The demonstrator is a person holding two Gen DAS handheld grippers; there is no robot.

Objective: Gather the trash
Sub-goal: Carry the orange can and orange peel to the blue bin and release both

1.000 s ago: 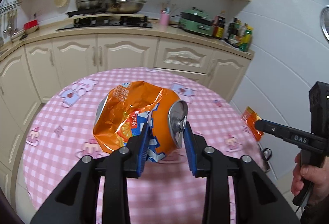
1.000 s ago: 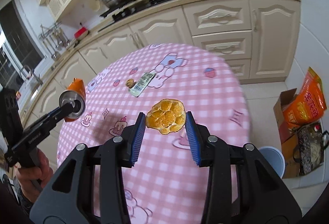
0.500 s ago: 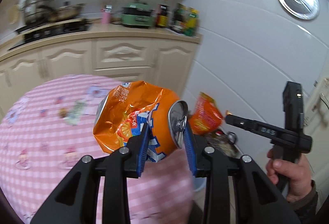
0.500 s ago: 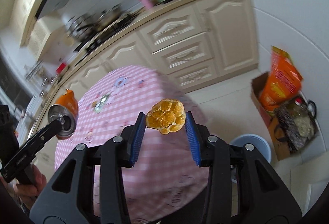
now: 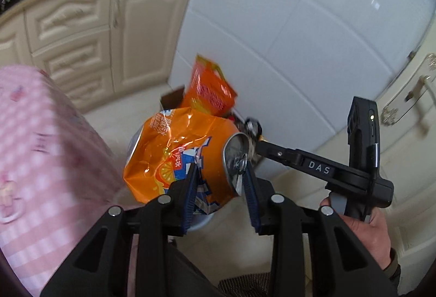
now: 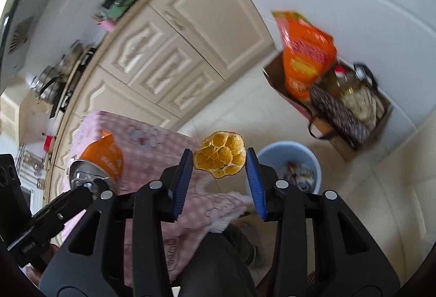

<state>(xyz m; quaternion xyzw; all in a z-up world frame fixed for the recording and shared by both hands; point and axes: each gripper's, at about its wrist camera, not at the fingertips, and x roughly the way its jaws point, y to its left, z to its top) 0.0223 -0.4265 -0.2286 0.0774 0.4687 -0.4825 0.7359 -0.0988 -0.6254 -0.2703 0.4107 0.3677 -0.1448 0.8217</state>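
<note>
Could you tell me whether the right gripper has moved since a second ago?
Yes. The right gripper, carrying the orange peel, has swung off the pink table toward the blue bin.

Pink checked tabletop (image 6: pixel 152 144) at left. Cream cabinets (image 6: pixel 174 51) behind, blurred. Cardboard box (image 6: pixel 362 133) against white tiled wall (image 5: pixel 299 24), holding orange bag (image 6: pixel 305 51), dark patterned bag (image 6: pixel 338 111).

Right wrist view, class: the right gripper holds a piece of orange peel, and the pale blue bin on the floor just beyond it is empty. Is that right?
Not quite. The right gripper does hold the orange peel, and the pale blue bin stands on the floor beyond it, but the bin is not empty: the right wrist view shows crumpled rubbish already inside.
</note>
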